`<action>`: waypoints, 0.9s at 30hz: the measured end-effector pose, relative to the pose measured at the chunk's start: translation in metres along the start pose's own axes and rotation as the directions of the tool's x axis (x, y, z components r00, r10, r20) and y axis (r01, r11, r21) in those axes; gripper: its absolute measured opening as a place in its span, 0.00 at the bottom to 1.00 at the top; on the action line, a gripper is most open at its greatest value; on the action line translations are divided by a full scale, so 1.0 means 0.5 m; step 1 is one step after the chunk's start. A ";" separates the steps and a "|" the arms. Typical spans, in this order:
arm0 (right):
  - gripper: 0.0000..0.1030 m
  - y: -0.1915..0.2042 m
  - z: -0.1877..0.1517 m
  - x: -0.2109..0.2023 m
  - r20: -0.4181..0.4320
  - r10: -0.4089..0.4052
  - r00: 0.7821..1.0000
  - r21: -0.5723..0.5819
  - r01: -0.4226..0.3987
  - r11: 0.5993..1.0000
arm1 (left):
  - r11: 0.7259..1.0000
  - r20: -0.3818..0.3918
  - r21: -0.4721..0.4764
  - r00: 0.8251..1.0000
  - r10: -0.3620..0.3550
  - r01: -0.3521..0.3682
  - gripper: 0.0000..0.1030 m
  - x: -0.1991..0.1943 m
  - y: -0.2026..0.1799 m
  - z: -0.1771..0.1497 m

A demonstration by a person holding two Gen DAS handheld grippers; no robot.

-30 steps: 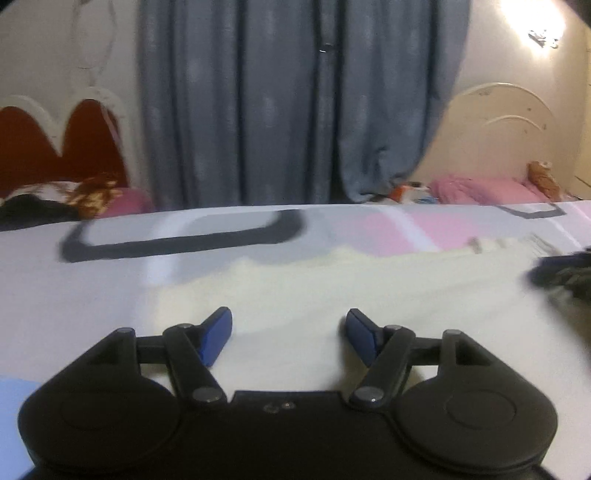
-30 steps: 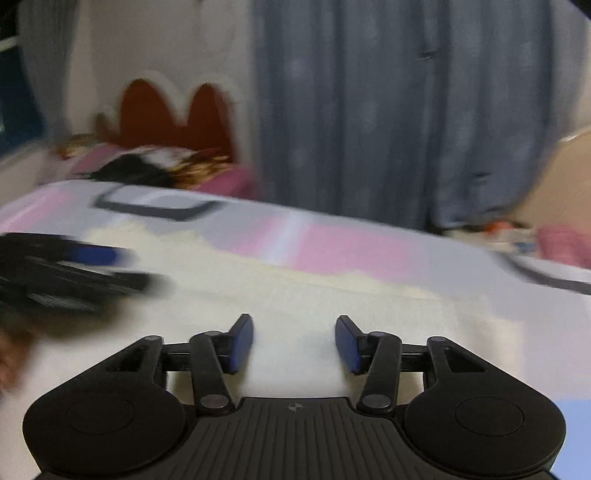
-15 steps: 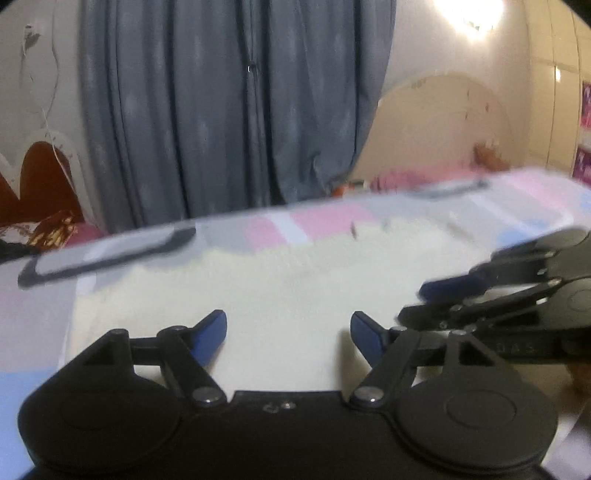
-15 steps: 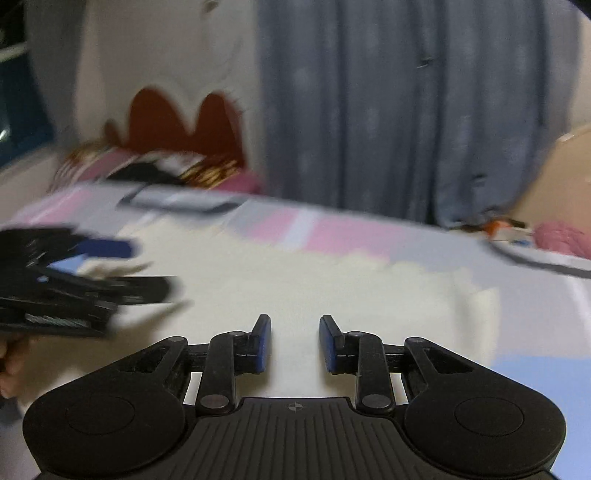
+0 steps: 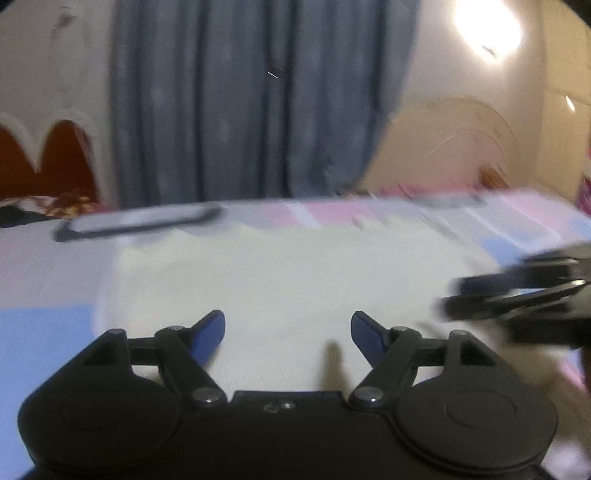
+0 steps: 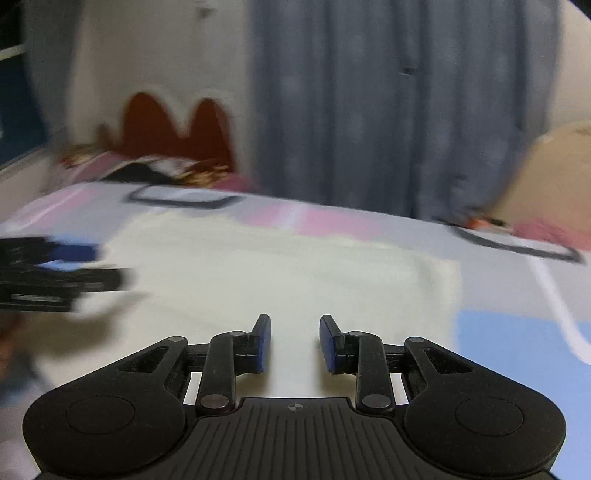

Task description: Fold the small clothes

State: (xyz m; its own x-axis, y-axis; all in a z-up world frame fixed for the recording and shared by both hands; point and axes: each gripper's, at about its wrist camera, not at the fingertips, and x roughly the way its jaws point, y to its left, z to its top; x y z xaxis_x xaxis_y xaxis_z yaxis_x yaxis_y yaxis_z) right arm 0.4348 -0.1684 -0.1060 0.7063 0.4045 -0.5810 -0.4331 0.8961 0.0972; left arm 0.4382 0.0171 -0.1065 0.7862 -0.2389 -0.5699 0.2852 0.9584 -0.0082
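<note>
Grey curtain [image 5: 251,110] (red headboard [image 6: 173,125] beside)

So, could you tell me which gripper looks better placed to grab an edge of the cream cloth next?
Probably the left gripper: its jaws gape wide over the cream cloth, near its left edge. The right gripper is narrower, with nothing between its pads.

1. Both views are dim, warm and soft.
2. A wall lamp [image 5: 487,27] glares white at upper right in the left wrist view.
3. Motion blur smears the curtain [image 6: 402,107] and bedspread [image 5: 44,332].
4. Fisheye bending darkens the corners.
5. Soft shadows lie beneath the fingers.
</note>
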 end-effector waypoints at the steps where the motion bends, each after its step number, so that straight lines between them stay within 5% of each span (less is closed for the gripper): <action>1: 0.28 0.019 -0.009 0.006 -0.016 0.015 1.000 -0.006 -0.015 1.000 | 1.000 -0.015 0.027 1.000 0.001 -0.001 0.71 0.002 -0.019 -0.013; 3: 0.28 0.046 -0.035 0.029 -0.083 0.023 0.996 -0.018 -0.025 1.000 | 0.999 -0.085 0.048 0.996 0.020 -0.016 0.72 0.017 -0.035 -0.049; 9: 0.28 0.071 -0.055 -0.025 -0.030 0.021 0.999 -0.031 -0.022 0.999 | 0.998 -0.036 -0.056 0.999 0.011 -0.013 0.69 -0.041 -0.032 -0.057; 11: 0.28 0.098 -0.064 -0.017 -0.067 0.042 0.997 -0.052 -0.046 0.998 | 0.998 -0.079 -0.051 0.996 0.044 -0.048 0.59 -0.026 -0.050 -0.063; 14: 0.28 0.122 -0.092 -0.012 -0.069 0.012 0.998 -0.068 -0.017 0.998 | 0.998 -0.067 -0.050 0.997 0.044 -0.047 0.63 -0.031 -0.046 -0.083; 17: 0.28 0.114 -0.096 -0.025 -0.087 0.000 0.996 -0.080 -0.007 0.997 | 0.999 -0.076 -0.015 0.996 0.045 -0.047 0.74 -0.067 -0.018 -0.110; 21: 0.28 0.010 -0.135 -0.099 -0.098 -0.175 0.980 0.015 0.177 0.984 | 0.995 -0.081 -0.055 0.994 0.080 -0.084 0.75 -0.118 0.057 -0.144; 23: 0.27 -0.037 -0.147 -0.122 -0.100 -0.156 0.983 0.108 0.167 0.980 | 0.994 -0.091 -0.036 0.991 0.099 -0.102 0.75 -0.114 0.053 -0.136; 27: 0.26 -0.003 -0.127 -0.124 -0.095 -0.181 0.979 0.050 0.186 0.981 | 0.990 -0.107 -0.062 0.987 0.123 -0.130 0.73 -0.107 0.031 -0.120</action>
State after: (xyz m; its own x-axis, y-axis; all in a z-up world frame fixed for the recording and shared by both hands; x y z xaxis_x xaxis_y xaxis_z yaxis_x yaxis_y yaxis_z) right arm 0.3564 -0.2065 -0.1215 0.7165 0.2165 -0.6631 -0.2654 0.9637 0.0279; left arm 0.3676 0.0539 -0.1251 0.7519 -0.1008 -0.6515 0.1459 0.9892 0.0154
